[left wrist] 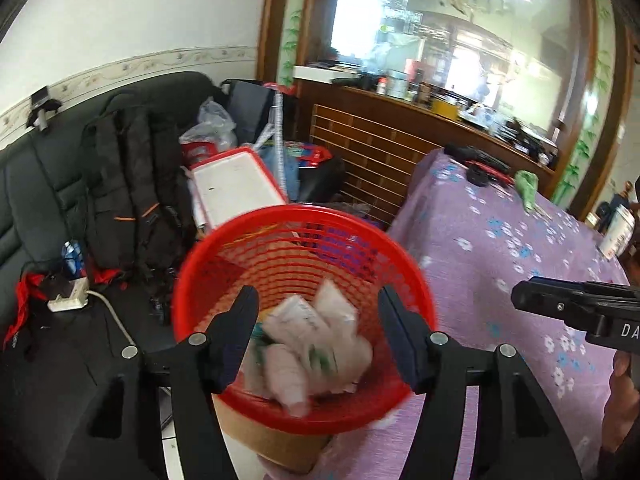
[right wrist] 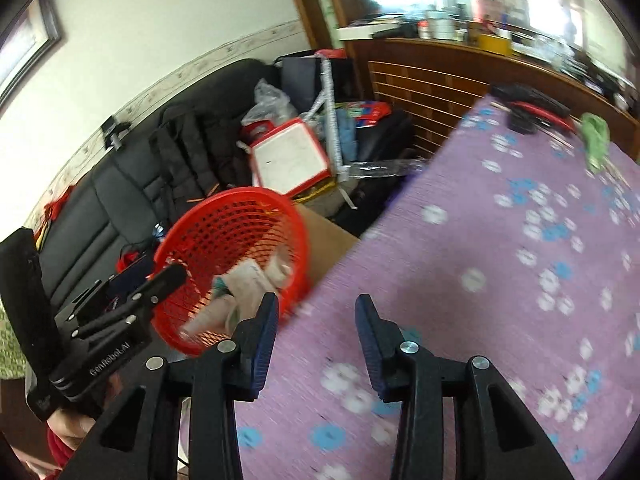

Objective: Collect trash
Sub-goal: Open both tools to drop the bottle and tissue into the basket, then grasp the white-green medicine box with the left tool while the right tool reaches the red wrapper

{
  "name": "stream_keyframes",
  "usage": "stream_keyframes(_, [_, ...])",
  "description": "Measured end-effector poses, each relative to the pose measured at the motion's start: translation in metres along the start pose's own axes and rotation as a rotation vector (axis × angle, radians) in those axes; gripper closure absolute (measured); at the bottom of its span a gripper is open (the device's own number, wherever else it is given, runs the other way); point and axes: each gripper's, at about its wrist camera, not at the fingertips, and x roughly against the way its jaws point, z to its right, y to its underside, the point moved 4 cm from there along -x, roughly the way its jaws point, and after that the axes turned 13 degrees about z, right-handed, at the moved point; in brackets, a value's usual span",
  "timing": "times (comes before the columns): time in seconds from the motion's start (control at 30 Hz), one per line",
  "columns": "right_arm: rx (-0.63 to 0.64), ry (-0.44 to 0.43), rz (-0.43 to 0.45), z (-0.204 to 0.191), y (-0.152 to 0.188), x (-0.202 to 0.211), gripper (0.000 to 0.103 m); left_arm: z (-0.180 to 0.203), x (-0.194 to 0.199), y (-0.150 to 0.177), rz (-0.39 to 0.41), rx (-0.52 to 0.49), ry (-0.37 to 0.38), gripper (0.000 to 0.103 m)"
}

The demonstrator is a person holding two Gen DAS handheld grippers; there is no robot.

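A red mesh basket (left wrist: 224, 248) stands on a cardboard box (right wrist: 332, 240) beside the table's edge. Blurred white crumpled papers and packets (left wrist: 308, 340) lie inside it, also seen in the right wrist view (right wrist: 248, 280). My left gripper (left wrist: 317, 292) hangs open just above the basket's mouth, its pads touching nothing. It shows from the side in the right wrist view (right wrist: 172, 276). My right gripper (right wrist: 316, 300) is open and empty over the purple flowered tablecloth (right wrist: 500, 260), just right of the basket. Its tip enters the left wrist view from the right (left wrist: 524, 298).
A black sofa (left wrist: 44, 184) left of the basket carries a black backpack (left wrist: 132, 184), a white red-rimmed box (left wrist: 236, 188), bags and a power strip (left wrist: 70, 296). A wooden counter (left wrist: 384, 136) stands behind. On the table lie a green cloth (left wrist: 528, 186), dark items and a cup (left wrist: 620, 236).
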Motion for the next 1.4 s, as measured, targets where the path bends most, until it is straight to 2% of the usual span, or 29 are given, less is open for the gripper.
stream_keyframes(0.23, [-0.085, 0.119, 0.044, 0.073, 0.02, 0.056, 0.06, 0.074, 0.009, 0.004, -0.008, -0.107, 0.094, 0.042])
stream_keyframes(0.37, [-0.166, 0.204, 0.079, 0.126, 0.029, 0.094, 0.06, 0.132, 0.012, 0.012, -0.031, -0.188, 0.164, 0.042])
stream_keyframes(0.47, [-0.24, 0.285, 0.121, 0.176, 0.031, 0.129, 0.06, 0.178, 0.019, 0.017, -0.046, -0.252, 0.226, 0.042])
stream_keyframes(0.6, [-0.338, 0.406, 0.177, 0.246, 0.03, 0.175, 0.061, 0.251, 0.031, 0.022, -0.056, -0.364, 0.329, 0.034])
stream_keyframes(0.7, [-0.439, 0.519, 0.226, 0.314, 0.026, 0.211, 0.06, 0.304, 0.035, 0.027, -0.084, -0.427, 0.408, 0.033])
stream_keyframes(0.83, [-0.518, 0.612, 0.216, 0.388, 0.028, 0.229, 0.056, 0.37, 0.033, 0.039, -0.136, -0.499, 0.478, 0.029])
stream_keyframes(0.93, [-0.552, 0.611, 0.197, 0.426, 0.033, 0.224, 0.055, 0.407, 0.027, 0.049, -0.169, -0.514, 0.521, 0.029])
stream_keyframes(1.07, [-0.554, 0.559, 0.205, 0.45, 0.037, 0.204, 0.052, 0.444, 0.019, 0.061, -0.199, -0.531, 0.56, 0.028])
stream_keyframes(1.27, [-0.52, 0.529, 0.235, 0.458, 0.039, 0.179, 0.052, 0.483, 0.006, 0.077, -0.209, -0.596, 0.564, 0.027])
stream_keyframes(1.33, [-0.514, 0.563, 0.217, 0.463, 0.043, 0.176, 0.052, 0.491, 0.0, 0.081, -0.215, -0.601, 0.561, 0.026])
stream_keyframes(1.4, [-0.539, 0.529, 0.197, 0.469, 0.051, 0.169, 0.056, 0.498, -0.007, 0.083, -0.222, -0.596, 0.562, 0.026])
